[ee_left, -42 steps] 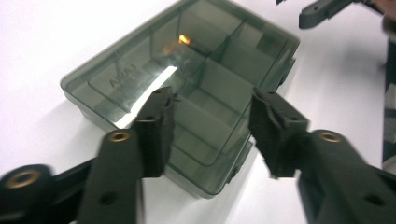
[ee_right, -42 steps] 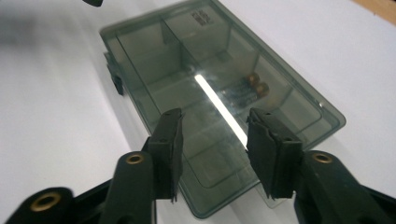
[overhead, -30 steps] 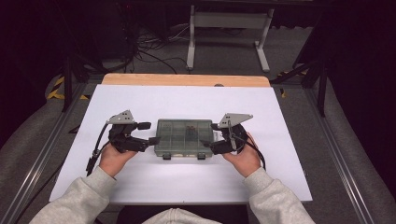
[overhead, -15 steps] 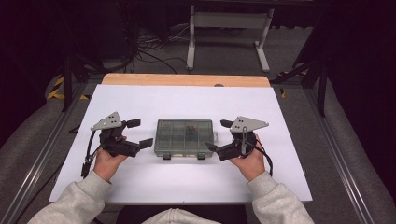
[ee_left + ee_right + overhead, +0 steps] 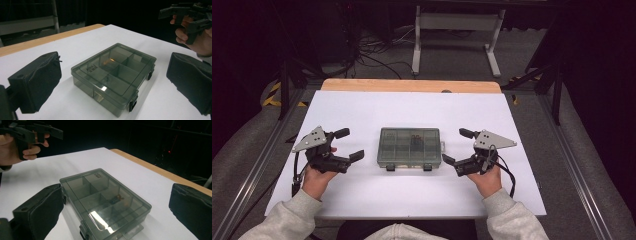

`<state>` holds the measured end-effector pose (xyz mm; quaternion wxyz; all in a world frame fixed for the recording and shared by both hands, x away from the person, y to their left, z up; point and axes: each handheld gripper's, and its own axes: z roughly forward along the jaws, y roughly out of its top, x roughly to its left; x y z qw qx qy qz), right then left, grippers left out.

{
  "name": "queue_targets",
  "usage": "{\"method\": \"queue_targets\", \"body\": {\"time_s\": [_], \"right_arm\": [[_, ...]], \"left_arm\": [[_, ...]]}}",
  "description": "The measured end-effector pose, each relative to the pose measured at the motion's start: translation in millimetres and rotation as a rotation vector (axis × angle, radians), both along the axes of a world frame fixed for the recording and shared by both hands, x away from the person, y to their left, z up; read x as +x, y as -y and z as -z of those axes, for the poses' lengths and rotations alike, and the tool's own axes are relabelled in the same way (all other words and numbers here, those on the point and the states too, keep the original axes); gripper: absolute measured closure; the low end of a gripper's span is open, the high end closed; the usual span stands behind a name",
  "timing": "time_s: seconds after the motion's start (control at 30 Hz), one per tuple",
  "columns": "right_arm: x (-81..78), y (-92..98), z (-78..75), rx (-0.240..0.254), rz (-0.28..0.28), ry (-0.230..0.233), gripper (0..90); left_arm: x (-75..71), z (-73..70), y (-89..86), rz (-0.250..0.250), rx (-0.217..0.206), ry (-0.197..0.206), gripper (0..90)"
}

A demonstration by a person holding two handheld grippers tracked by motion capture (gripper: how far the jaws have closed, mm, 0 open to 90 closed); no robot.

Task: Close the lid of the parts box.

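Observation:
A smoky clear compartment box (image 5: 409,147) with its lid shut lies flat at the middle of the white table (image 5: 412,107). Two black latches face the person. Something small and orange sits in one inner compartment (image 5: 117,198). My left gripper (image 5: 348,144) is held open a short way left of the box, nothing between its pads. My right gripper (image 5: 458,146) is open just right of the box, also holding nothing. The box (image 5: 113,75) lies ahead between the left pads (image 5: 37,83); the right gripper view has it (image 5: 103,200) between the right pads (image 5: 40,211).
A wooden strip (image 5: 412,85) edges the table's far side. Behind it stand a white metal frame (image 5: 454,30) and loose cables on the floor. Metal rails (image 5: 257,165) run along both table sides. Bare white surface surrounds the box.
Both grippers, which were at the box's two ends a second ago, have pulled outward and away from it. The box stays where it was.

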<state>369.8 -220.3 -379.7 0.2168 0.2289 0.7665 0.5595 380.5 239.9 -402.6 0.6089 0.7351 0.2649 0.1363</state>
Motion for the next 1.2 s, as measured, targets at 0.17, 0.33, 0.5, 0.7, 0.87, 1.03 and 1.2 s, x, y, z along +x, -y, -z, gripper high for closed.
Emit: {"method": "queue_targets", "body": {"time_s": [0.17, 0.33, 0.5, 0.7, 0.87, 1.03, 1.2], "right_arm": [[-5.3, 8.4, 8.2, 0.019, -0.002, 0.021, 0.0], [-10.3, 16.8, 17.1, 0.031, 0.020, 0.042, 0.0], [-13.6, 24.5, 24.7, 0.047, 0.031, 0.063, 0.0], [-16.8, 28.6, 35.1, 0.072, 0.005, 0.079, 0.0], [-15.9, 31.6, 41.9, 0.063, 0.018, 0.074, 0.0], [-15.2, 34.1, 47.6, 0.060, 0.038, 0.068, 0.0], [-14.5, 33.9, 52.2, 0.049, 0.045, 0.064, 0.0]], "left_arm": [[-4.2, 3.5, -10.5, -0.021, 0.008, 0.009, 0.2], [-7.8, 7.6, -21.5, -0.038, 0.004, 0.016, 0.2], [-10.8, 12.7, -30.5, -0.052, 0.006, 0.035, 0.5], [-12.8, 19.9, -35.2, -0.071, 0.020, 0.057, 0.5], [-16.3, 26.4, -36.3, -0.071, 0.026, 0.066, 0.4], [-19.8, 34.0, -37.3, -0.073, 0.038, 0.075, 0.2], [-20.0, 40.5, -37.4, -0.063, 0.016, 0.053, 0.0]]}}
